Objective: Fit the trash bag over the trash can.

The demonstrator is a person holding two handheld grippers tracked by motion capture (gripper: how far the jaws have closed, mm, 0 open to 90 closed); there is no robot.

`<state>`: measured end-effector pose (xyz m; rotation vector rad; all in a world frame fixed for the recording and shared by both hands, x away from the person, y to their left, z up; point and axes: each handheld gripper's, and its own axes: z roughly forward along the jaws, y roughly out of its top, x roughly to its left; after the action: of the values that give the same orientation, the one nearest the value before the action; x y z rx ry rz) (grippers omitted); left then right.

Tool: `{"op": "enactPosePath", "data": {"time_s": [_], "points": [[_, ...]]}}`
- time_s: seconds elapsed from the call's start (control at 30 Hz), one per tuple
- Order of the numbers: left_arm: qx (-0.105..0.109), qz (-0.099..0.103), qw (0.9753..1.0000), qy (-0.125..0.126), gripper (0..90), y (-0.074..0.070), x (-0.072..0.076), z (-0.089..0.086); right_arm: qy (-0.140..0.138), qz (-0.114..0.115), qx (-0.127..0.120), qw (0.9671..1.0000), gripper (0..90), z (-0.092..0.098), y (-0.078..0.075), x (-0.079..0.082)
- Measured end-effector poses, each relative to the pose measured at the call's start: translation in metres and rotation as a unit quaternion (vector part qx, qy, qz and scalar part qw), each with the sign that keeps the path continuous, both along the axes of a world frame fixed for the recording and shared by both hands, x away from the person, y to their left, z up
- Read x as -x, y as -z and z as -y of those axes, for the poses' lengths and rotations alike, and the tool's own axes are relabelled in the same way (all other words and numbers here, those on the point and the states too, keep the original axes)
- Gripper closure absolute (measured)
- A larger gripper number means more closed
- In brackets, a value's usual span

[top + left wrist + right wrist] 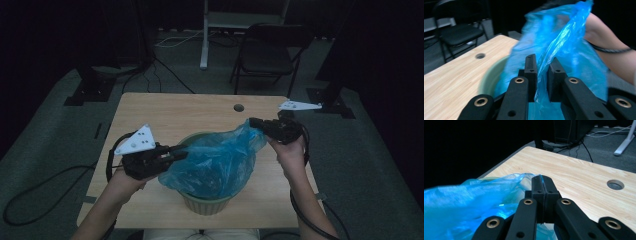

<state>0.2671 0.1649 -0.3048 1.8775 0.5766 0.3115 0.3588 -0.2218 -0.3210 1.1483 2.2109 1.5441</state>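
1 blue bag [217, 162] in 1 green bin [206, 202] at table [165, 112] near edge, bag stretched left-right across bin, right corner raised, left gripper [181, 151] jaws pinching bag's left rim, slight gap, right gripper [254, 122] jaws together on its right corner, 1 chair [267, 52] beyond bin

a light wooden table [150, 112] is standing on grey carpet [45, 150], with a round cable hole [239, 107] sitting near its far edge. beyond it a black folding chair [267, 55] is standing to the far right, and a white stand leg [204, 35] is rising at the far middle. black cables [150, 75] are trailing over the floor at the far left. the walls are lying in darkness; the light is falling dimly.
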Motion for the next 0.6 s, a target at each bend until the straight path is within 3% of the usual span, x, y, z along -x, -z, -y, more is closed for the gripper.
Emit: {"op": "enactPosePath", "data": {"time_s": [0.03,0.23,0.33,0.43,0.6], "points": [[0.003,-0.006,0.9999,-0.014,87.8,0.002,-0.004,-0.005,-0.001,-0.002,-0.002,1.0,90.0,0.001,0.001,0.0],[-0.015,-0.027,0.9956,-0.089,90.0,0.027,-0.027,-0.022,0.002,-0.015,0.014,0.9998,90.0,0.001,0.014,-0.006],[-0.007,-0.06,0.9917,-0.113,90.0,0.046,-0.042,-0.032,0.004,-0.028,0.025,0.9993,90.0,-0.006,0.025,-0.014],[0.005,-0.096,0.9878,-0.123,90.0,0.065,-0.052,-0.041,0.004,-0.048,0.042,0.998,90.0,-0.014,0.04,-0.023],[0.002,-0.135,0.9824,-0.129,90.0,0.095,-0.058,-0.046,0.004,-0.081,0.059,0.995,90.0,-0.026,0.07,-0.036]]}}
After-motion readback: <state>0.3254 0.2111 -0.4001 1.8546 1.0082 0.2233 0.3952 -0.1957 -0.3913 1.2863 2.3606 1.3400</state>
